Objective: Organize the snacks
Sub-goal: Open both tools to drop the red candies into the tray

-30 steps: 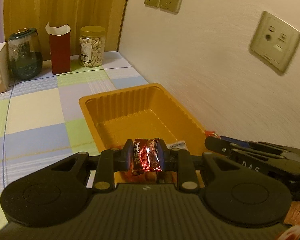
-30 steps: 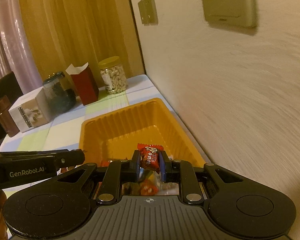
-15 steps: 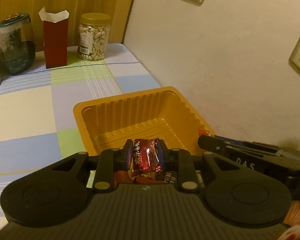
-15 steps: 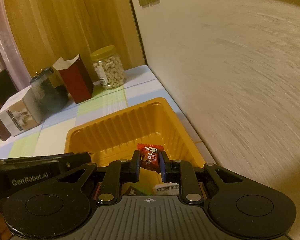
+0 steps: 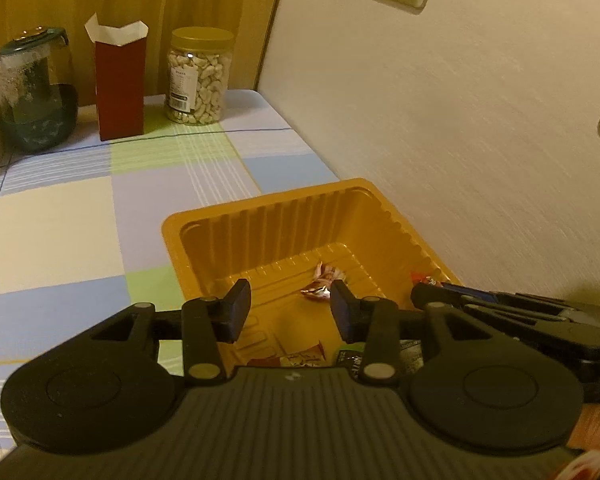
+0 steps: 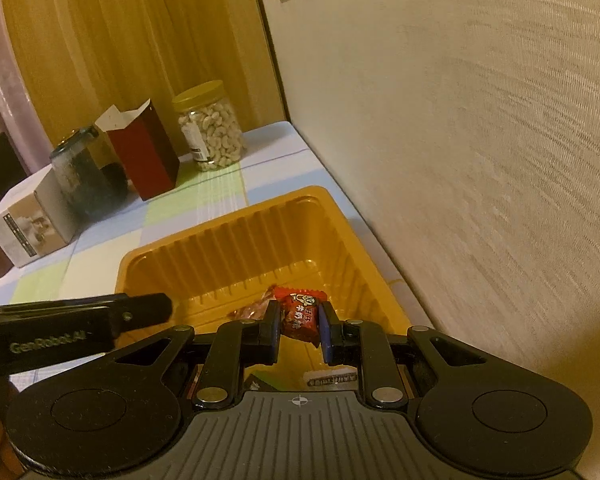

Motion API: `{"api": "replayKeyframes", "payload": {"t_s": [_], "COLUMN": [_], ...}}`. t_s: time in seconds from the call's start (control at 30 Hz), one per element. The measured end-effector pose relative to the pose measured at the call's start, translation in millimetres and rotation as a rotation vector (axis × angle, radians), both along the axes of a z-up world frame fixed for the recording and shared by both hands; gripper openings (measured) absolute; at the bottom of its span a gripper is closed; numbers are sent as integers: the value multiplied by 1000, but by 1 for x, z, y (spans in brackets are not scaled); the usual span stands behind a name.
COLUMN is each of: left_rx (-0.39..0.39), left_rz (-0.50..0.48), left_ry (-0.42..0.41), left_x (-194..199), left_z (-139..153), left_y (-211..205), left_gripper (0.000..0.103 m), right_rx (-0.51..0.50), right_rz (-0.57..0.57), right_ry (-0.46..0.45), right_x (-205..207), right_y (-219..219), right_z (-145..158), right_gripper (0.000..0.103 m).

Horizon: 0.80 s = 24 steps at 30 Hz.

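An orange plastic tray (image 5: 268, 216) sits on the checked tablecloth by the wall; it also shows in the right wrist view (image 6: 236, 232). My left gripper (image 5: 290, 308) is open and empty above the tray's near end. A small shiny-wrapped candy (image 5: 322, 282) lies on the tray floor just beyond it, also seen in the right wrist view (image 6: 252, 310). My right gripper (image 6: 299, 322) is shut on a red-wrapped candy (image 6: 300, 314) over the tray. Other snack packets (image 5: 300, 358) lie at the tray's near end.
At the table's far end stand a jar of cashews (image 5: 198, 76), a dark red open carton (image 5: 119, 84), a dark glass jar (image 5: 36, 88) and a white box (image 6: 28, 224). The wall (image 5: 460, 120) runs close along the tray's right side.
My left gripper has opened and let go of its dark red candy, which now lies on the tray floor. The right gripper still holds its red candy and has moved forward over the tray.
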<state>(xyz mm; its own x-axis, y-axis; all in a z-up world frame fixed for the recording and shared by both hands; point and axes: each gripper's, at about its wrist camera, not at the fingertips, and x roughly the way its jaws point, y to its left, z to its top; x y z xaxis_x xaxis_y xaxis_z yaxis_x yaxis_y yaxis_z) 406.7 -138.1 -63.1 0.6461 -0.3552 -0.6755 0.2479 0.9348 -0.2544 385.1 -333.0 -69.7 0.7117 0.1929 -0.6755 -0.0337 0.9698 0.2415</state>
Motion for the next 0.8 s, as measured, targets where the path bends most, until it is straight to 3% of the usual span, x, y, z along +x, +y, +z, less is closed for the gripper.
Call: {"api": "replayKeyframes", "payload": {"t_s": [0.57, 0.6, 0.63, 0.67, 0.7, 0.8], "left_rx": [37, 43, 46, 49, 51, 58], "left_rz": [8, 12, 17, 20, 23, 40], "left_ry": [-11, -15, -16, -18, -21, -25], "left_x": [-10, -12, -13, -15, -17, -25], "left_z": [1, 1, 1, 1, 2, 2], "left_y": [8, 9, 10, 11, 13, 17], "left_gripper": [40, 40, 40, 41, 42, 51], "right_rx": [50, 62, 69, 71, 74, 67], "right_rz": [12, 23, 27, 25, 18, 16], "right_ry": [-26, -29, -34, -39, -47, -50], "right_x": [8, 8, 9, 8, 6, 2], "right_y": [5, 5, 5, 4, 3, 2], "right_z": [5, 5, 4, 5, 6, 8], "right_gripper": [21, 27, 49, 61, 67, 67]}}
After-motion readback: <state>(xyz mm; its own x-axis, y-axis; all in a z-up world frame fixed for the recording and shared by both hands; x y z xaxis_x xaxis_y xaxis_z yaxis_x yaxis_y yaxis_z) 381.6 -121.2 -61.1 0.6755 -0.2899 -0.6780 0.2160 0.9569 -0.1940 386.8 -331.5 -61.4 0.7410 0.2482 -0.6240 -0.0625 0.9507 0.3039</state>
